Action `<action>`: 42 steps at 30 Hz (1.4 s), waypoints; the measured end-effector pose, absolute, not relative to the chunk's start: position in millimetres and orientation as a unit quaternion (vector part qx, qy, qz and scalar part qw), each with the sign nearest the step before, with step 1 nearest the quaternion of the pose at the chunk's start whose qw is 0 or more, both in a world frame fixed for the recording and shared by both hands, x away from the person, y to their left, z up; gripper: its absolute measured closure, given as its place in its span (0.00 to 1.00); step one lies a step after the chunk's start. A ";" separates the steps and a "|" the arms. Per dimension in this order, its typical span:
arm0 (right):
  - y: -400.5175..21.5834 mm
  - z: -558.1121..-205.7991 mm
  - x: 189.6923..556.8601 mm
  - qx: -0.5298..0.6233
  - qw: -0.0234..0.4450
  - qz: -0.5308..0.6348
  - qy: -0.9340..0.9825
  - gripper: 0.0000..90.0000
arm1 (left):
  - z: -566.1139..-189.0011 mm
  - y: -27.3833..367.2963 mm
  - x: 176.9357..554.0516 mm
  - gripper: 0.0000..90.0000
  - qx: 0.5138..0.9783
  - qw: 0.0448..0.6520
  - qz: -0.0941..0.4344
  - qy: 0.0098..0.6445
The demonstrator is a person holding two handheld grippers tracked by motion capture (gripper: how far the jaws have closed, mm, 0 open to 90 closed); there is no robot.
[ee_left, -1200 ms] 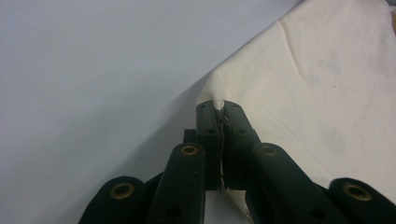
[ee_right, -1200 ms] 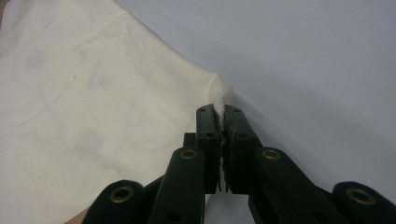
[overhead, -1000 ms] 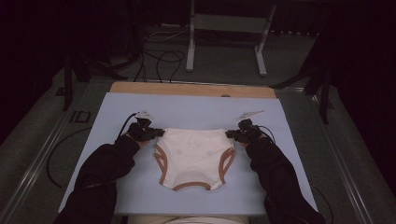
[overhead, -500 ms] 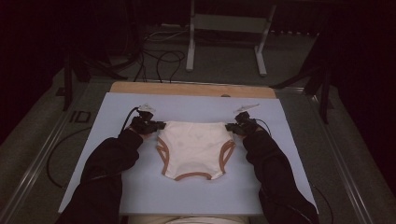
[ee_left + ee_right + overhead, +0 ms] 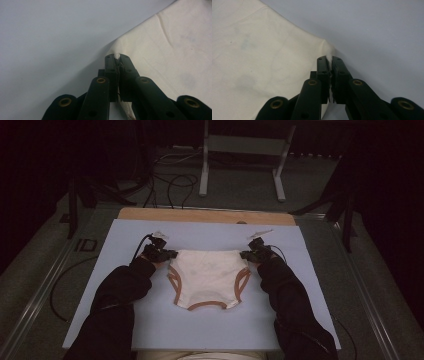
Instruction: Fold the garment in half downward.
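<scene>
Table surface point(image 5: 210, 330): pale blue sheet, wooden strip point(image 5: 205, 215) along its 12 o'clock edge.

Underpants point(image 5: 207, 277): cream cloth with tan-brown trim, lying flat at the sheet's centre, waistband toward 12 o'clock, crotch toward 6 o'clock. Since a second ago the garment has shifted toward 12 o'clock, and it lies smoother.

Left gripper point(image 5: 170, 255): at the waistband's 9 o'clock corner; jaws closed tight on a pinch of cream cloth, seen in the left gripper view point(image 5: 117, 58). It has travelled with the cloth toward 12 o'clock.

Right gripper point(image 5: 246, 255): at the 3 o'clock corner; jaws likewise clamped on the cloth point(image 5: 329, 60), moved the same way.
</scene>
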State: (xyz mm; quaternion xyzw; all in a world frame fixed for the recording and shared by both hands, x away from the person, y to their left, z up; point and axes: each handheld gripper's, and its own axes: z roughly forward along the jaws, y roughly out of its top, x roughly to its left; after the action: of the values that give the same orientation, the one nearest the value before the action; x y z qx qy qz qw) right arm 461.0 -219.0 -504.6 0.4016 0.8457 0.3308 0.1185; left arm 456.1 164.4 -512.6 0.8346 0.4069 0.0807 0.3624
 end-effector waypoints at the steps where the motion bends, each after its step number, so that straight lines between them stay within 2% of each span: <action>1: -219.0 -504.6 461.0 0.402 0.118 0.331 0.846 0.95 | -512.6 164.4 456.1 0.97 0.835 0.362 0.081 0.407; 5: -219.1 -505.9 462.3 0.403 0.116 0.331 0.845 0.94 | -514.0 163.3 457.4 0.96 0.836 0.356 0.082 0.409; 12: -220.4 -503.7 463.8 0.408 0.121 0.334 0.841 0.82 | -510.6 160.4 456.1 0.86 0.829 0.350 0.109 0.422; 19: -217.0 -500.7 461.5 0.402 0.107 0.339 0.844 0.54 | -504.0 162.2 456.2 0.59 0.824 0.347 0.116 0.432; 27: -210.2 -494.3 457.1 0.396 0.102 0.352 0.842 0.33 | -496.5 159.6 452.2 0.31 0.833 0.347 0.109 0.417; 29: -209.6 -492.6 456.0 0.397 0.106 0.353 0.840 0.28 | -495.4 160.1 452.2 0.17 0.834 0.350 0.097 0.415; 31: -209.7 -491.9 455.9 0.399 0.104 0.357 0.838 0.26 | -494.0 160.4 450.6 0.14 0.839 0.354 0.086 0.404; 32: -210.2 -490.8 455.6 0.404 0.101 0.362 0.834 0.21 | -492.6 160.5 448.9 0.09 0.842 0.354 0.080 0.399; 35: -209.7 -489.7 453.2 0.405 0.100 0.365 0.832 0.15 | -490.5 161.3 445.9 0.00 0.847 0.361 0.061 0.386; 42: -211.0 -484.8 446.1 0.394 0.088 0.384 0.830 0.11 | -483.3 161.8 434.1 0.00 0.854 0.369 0.060 0.361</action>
State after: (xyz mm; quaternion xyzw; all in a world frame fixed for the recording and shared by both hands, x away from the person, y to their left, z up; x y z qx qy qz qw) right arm 446.1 -211.0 -484.8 0.3943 0.8302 0.3840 0.0885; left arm 434.1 161.8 -483.3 0.8545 0.3606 0.0596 0.3691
